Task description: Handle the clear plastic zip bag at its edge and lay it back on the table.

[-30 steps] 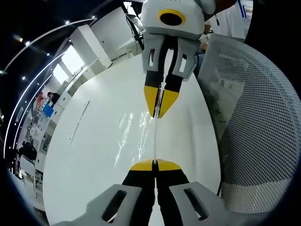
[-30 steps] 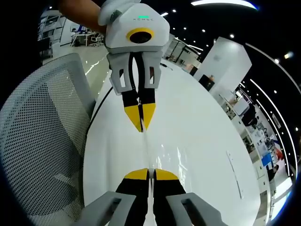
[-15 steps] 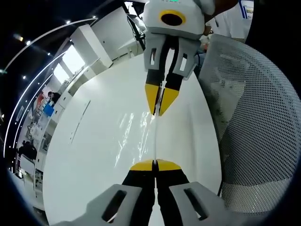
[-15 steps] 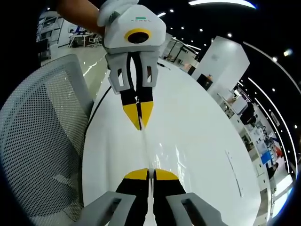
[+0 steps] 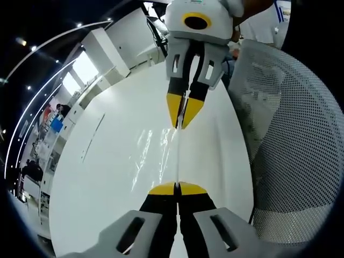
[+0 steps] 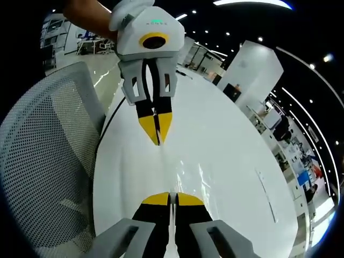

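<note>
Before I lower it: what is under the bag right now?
Under the bag is the bare white table; both grippers, left and right, are shut on its edge. Nothing else shows through the clear plastic.

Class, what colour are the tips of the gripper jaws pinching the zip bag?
Yellow, on black jaws; clearest in the left gripper view, on the right gripper.

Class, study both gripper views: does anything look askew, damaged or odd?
Nothing stands out. The zip bag hangs edge-on, taut between the left gripper and right gripper, both shut on its edge above the white table.
</note>
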